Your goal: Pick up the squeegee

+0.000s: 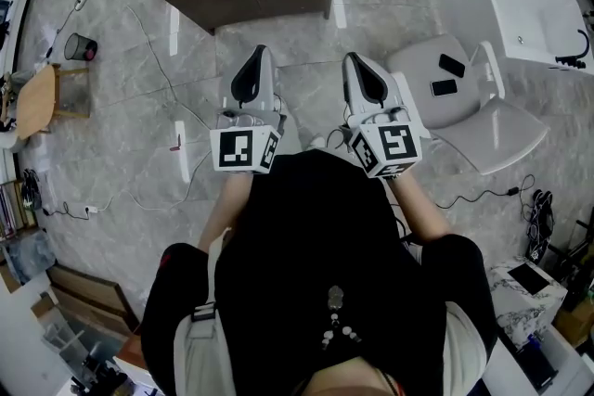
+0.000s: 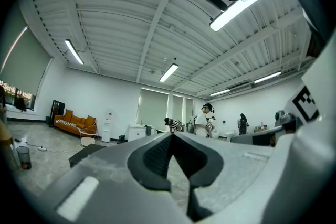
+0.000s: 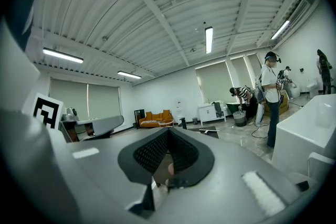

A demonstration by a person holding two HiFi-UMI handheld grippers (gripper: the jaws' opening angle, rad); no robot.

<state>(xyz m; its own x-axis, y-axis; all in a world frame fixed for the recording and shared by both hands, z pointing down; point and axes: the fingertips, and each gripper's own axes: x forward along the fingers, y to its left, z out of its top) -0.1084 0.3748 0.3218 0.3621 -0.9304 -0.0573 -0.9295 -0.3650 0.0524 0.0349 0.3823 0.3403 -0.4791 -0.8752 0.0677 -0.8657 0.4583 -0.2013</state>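
The left gripper (image 1: pixel 259 56) and right gripper (image 1: pixel 354 60) are both pressed shut on nothing, held level and side by side ahead of the person. The squeegee (image 1: pixel 182 150) is probably the slim white bar with a reddish stub on the grey floor (image 1: pixel 111 107), though it is too small to be sure. It lies down and to the left gripper's outer side, its long axis roughly parallel to the jaws, so the left hand is nearer.
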